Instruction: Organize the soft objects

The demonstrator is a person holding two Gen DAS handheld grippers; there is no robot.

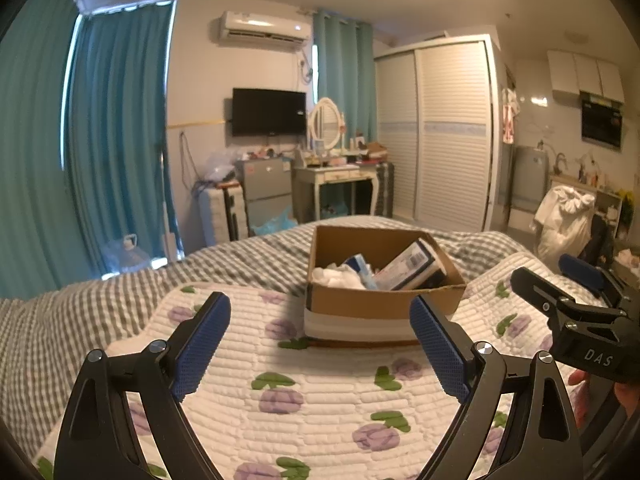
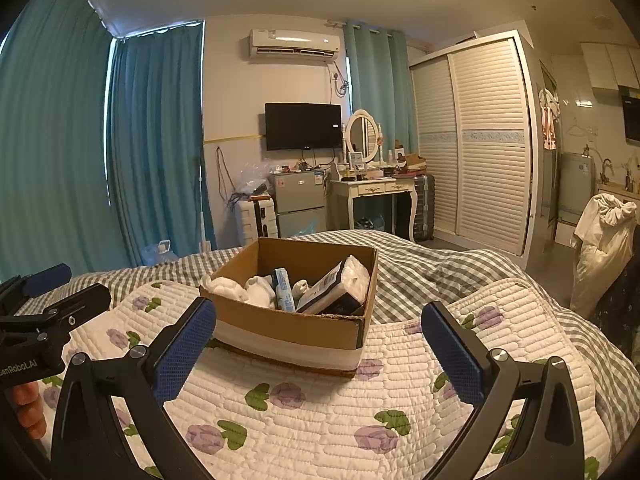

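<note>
— Well, how do the two claws stand?

— Both spread wide, nothing between the blue pads. The left claw (image 1: 320, 312) hangs over the flowered quilt (image 1: 312, 420), and so does the right claw (image 2: 318, 322), side by side.

— Any writing on them?

— White letters "DAS" on the body of the right one, seen from the left camera. On the left one, seen from the right camera, a line that ends "Robot.AI"; its start is cut off.

— And the soft things?

— In one open cardboard box (image 2: 292, 328) resting on the quilt just ahead of both claws. Inside I count a few white bundles (image 2: 256, 290), a blue packet (image 2: 285, 288), and one white-and-dark pack (image 2: 328, 292) with a barcode, its print too small to read. A clear white plastic packet (image 2: 358, 276) leans on the right wall.

— Beyond the box?

— A checked grey blanket (image 2: 420, 276), then one television (image 2: 303, 126), one air conditioner (image 2: 294, 44), one oval mirror (image 2: 362, 132) on a dressing table, and a wardrobe (image 2: 480, 140) with two slatted doors.
</note>
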